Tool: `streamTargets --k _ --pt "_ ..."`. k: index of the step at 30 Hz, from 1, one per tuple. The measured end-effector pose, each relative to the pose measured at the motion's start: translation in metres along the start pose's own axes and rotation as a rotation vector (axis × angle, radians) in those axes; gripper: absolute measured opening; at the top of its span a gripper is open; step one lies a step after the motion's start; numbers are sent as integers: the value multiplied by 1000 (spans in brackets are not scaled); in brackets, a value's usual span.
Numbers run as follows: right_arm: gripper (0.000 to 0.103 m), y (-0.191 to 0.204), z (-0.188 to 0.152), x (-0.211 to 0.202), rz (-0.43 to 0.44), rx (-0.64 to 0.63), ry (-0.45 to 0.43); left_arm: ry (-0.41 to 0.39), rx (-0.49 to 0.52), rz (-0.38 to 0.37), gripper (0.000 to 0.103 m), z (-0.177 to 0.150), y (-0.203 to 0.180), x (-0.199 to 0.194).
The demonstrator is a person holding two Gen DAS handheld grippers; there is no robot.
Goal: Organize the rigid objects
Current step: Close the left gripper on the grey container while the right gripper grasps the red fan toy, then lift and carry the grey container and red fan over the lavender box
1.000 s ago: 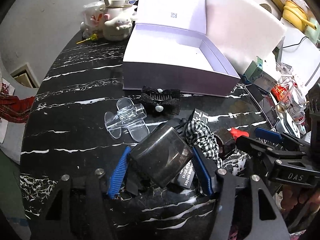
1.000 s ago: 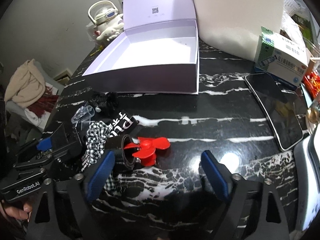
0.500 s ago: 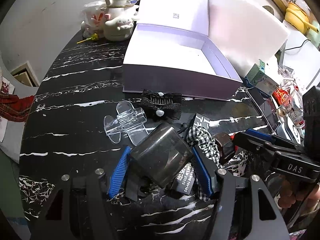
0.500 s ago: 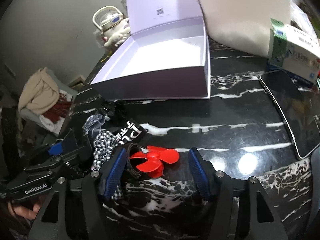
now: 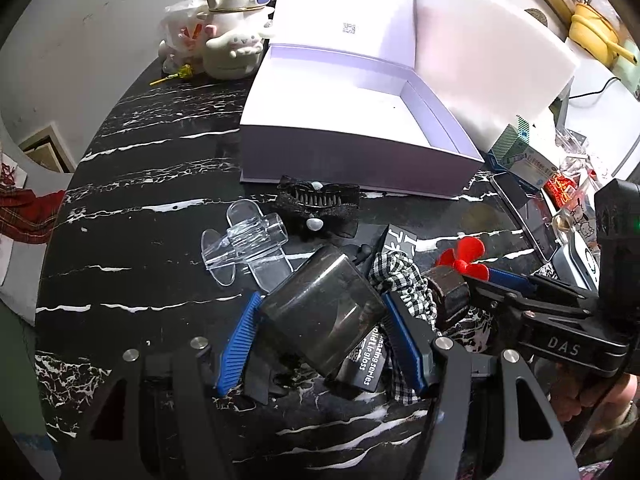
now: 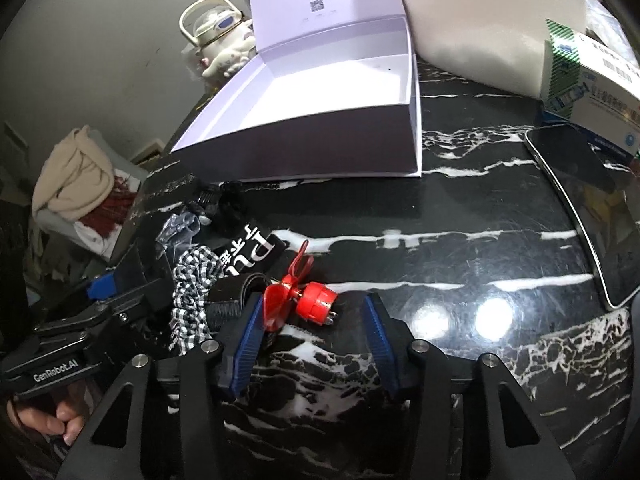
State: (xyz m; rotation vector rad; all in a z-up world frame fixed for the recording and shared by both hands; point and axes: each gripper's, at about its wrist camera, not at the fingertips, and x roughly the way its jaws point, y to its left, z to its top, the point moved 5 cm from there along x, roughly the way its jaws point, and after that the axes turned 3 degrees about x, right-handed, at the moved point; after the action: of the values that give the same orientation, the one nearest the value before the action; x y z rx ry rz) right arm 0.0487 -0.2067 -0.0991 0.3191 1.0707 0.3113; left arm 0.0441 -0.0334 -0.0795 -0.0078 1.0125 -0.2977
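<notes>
An open lavender box (image 5: 352, 116) stands at the back of the black marble table; it also shows in the right wrist view (image 6: 320, 92). My left gripper (image 5: 320, 316) is shut on a smoky translucent plastic case (image 5: 324, 312), held over a heap with a checked scrunchie (image 5: 400, 276) and a black lip gloss box (image 5: 366, 364). My right gripper (image 6: 312, 316) is open around a red toy propeller (image 6: 304, 296), which is tipped on edge against the left finger. A clear plastic clip (image 5: 244, 240) and a black hair claw (image 5: 320, 204) lie in front of the box.
A white kettle and plush figure (image 5: 228, 40) stand at the back left. A phone (image 6: 580, 208) lies at the right, with a medicine carton (image 6: 588, 76) behind it. A white foam block (image 5: 488, 52) leans behind the box. A black strap (image 6: 236, 296) lies beside the propeller.
My right gripper has moved forward and left and narrowed around the red propeller, which has tipped from flat onto its edge. The left gripper still holds the smoky case.
</notes>
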Motion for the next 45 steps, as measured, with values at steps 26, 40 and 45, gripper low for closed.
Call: streamTargets --k 26,40,45 --pt "34 13 12 -28 -72 -137 -110 -69 30 34 62 7 -6 -18" --pt "34 29 28 -66 -100 -240 -189 -135 105 35 62 24 -28 -36" --pt "34 34 39 -76 -106 -273 -219 -154 110 32 62 37 -28 -38"
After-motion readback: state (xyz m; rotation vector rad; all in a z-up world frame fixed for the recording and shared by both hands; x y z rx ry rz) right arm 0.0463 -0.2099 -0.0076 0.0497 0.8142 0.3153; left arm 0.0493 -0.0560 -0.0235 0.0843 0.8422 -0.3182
